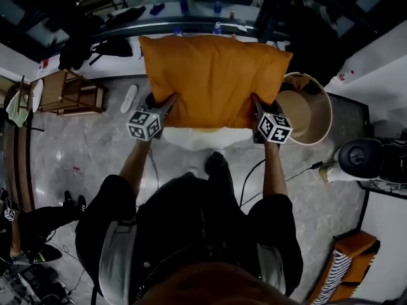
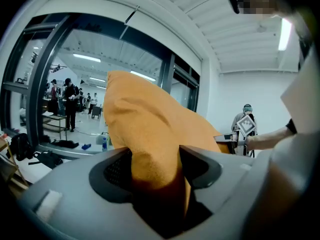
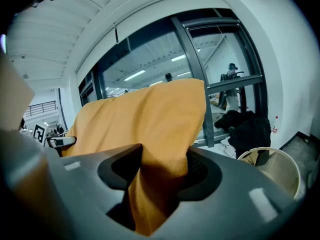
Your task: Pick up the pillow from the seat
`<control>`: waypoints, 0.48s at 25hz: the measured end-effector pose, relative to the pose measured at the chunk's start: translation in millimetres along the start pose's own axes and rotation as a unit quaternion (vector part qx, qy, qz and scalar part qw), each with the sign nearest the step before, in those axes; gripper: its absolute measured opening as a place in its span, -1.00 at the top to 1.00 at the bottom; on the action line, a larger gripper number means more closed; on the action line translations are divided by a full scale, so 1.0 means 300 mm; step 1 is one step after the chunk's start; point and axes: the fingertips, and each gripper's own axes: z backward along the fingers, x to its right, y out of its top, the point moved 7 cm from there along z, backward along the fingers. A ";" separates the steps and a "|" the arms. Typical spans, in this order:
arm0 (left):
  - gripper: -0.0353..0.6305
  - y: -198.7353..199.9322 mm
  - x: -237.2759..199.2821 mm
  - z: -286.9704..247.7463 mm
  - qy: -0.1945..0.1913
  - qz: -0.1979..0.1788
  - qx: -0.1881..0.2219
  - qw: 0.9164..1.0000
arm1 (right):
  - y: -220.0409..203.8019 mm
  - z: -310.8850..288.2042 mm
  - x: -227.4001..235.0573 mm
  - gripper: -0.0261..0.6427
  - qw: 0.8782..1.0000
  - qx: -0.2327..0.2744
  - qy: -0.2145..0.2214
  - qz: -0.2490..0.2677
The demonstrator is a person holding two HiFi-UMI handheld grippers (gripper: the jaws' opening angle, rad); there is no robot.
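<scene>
An orange pillow [image 1: 213, 78] hangs in the air in front of me, held by its two near corners. My left gripper [image 1: 166, 103] is shut on the left corner, and its own view shows orange fabric [image 2: 155, 164] pinched between the dark jaws. On the other side, my right gripper [image 1: 257, 107] is shut on the right corner, with the pillow cloth [image 3: 160, 179] bunched between its jaws. A white seat [image 1: 200, 138] shows below the pillow, near my feet.
A round beige bucket chair [image 1: 311, 107] stands to the right of the pillow. A wooden stool [image 1: 67, 93] is at the left. Glass partition with dark frames [image 3: 210, 84] runs ahead, with a ledge holding bottles [image 1: 184, 24]. Several people stand beyond the glass [image 2: 67, 101].
</scene>
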 end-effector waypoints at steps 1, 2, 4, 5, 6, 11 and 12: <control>0.02 0.016 0.010 0.019 0.000 -0.001 0.003 1.000 | 0.013 0.018 -0.013 0.27 1.000 0.003 -0.001 0.000; 0.02 0.024 0.020 0.040 -0.001 -0.001 0.006 1.000 | 0.020 0.037 -0.027 0.27 1.000 0.006 -0.001 0.002; 0.03 0.026 0.032 0.090 0.000 -0.003 0.012 1.000 | 0.018 0.074 -0.063 0.27 1.000 0.012 -0.002 0.008; 0.03 0.028 0.035 0.114 0.001 -0.004 0.014 1.000 | 0.016 0.090 -0.081 0.27 1.000 0.015 -0.002 0.011; 0.03 0.031 0.038 0.136 0.001 -0.005 0.017 1.000 | 0.016 0.105 -0.099 0.27 1.000 0.018 -0.002 0.014; 0.03 0.042 0.038 0.223 0.000 -0.009 0.032 0.999 | 0.022 0.162 -0.176 0.28 0.999 0.031 -0.009 0.037; 0.03 0.041 0.038 0.239 0.000 -0.009 0.035 0.999 | 0.020 0.171 -0.190 0.28 0.999 0.032 -0.010 0.042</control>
